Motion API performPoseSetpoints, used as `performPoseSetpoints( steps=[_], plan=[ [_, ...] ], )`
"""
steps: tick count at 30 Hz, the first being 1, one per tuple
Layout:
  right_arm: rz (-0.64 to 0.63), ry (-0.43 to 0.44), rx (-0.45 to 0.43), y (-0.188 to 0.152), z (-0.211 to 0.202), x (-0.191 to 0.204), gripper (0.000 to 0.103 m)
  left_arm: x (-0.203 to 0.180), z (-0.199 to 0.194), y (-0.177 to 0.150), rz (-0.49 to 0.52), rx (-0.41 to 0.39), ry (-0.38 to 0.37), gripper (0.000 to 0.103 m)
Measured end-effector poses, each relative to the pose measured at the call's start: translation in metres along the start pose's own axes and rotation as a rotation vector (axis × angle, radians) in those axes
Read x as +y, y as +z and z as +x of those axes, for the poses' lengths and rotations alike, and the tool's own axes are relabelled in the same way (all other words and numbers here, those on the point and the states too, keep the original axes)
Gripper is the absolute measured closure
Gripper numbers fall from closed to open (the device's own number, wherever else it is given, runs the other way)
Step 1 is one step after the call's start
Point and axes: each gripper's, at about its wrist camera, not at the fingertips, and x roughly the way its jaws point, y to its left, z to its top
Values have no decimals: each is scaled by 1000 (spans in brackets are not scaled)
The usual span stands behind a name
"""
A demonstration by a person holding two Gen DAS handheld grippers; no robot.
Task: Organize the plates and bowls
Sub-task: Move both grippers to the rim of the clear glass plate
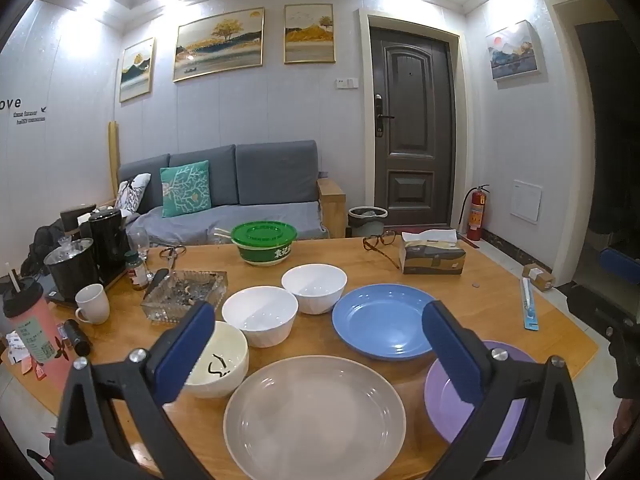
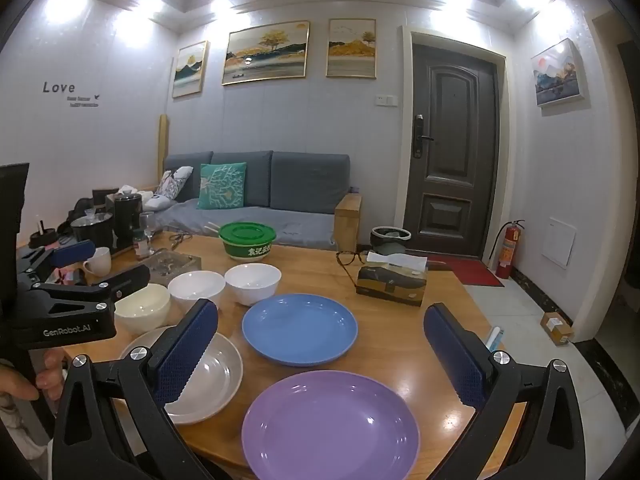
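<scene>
Plates and bowls sit unstacked on wooden table [image 1: 500, 280]. Left gripper [image 1: 320, 350] jaws spread wide, holding nothing, above grey plate [image 1: 316, 416]. Right gripper [image 2: 320, 350] likewise wide and empty, above purple plate [image 2: 332, 424]. Blue plate [image 2: 300, 328] lies just behind both. Cream bowl [image 1: 224, 364] and two white bowls [image 1: 260, 316] [image 1: 314, 286] run in a row at left, nearly touching. Purple plate sits at near table edge. Bare wood right of blue plate, up to tissue box [image 2: 392, 284].
</scene>
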Motion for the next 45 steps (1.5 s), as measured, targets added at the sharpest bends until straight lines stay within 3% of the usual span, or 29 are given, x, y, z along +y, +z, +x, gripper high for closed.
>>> performPoseSetpoints(
  steps=[20, 26, 32, 37, 39, 42, 45],
  plan=[
    [4, 1, 4, 0, -1, -1, 1, 0, 0, 0, -1, 1, -2, 1],
    [19, -30, 22, 0, 3, 4, 1, 8, 10, -4, -48, 76, -74, 1],
    [13, 0, 68, -2, 17, 21, 1, 29, 22, -11, -99, 145, -97, 1],
    [54, 209, 200, -14, 54, 45, 4, 68, 36, -29, -154, 227, -103, 1],
    [49, 263, 273, -23, 70, 55, 20, 82, 43, -39, -167, 261, -92, 1],
    [22, 296, 384, -41, 93, 70, 30, 104, 55, -60, -197, 318, -69, 1],
    [26, 335, 478, -58, 111, 80, 38, 121, 64, -80, -237, 368, -81, 11]
  ],
)
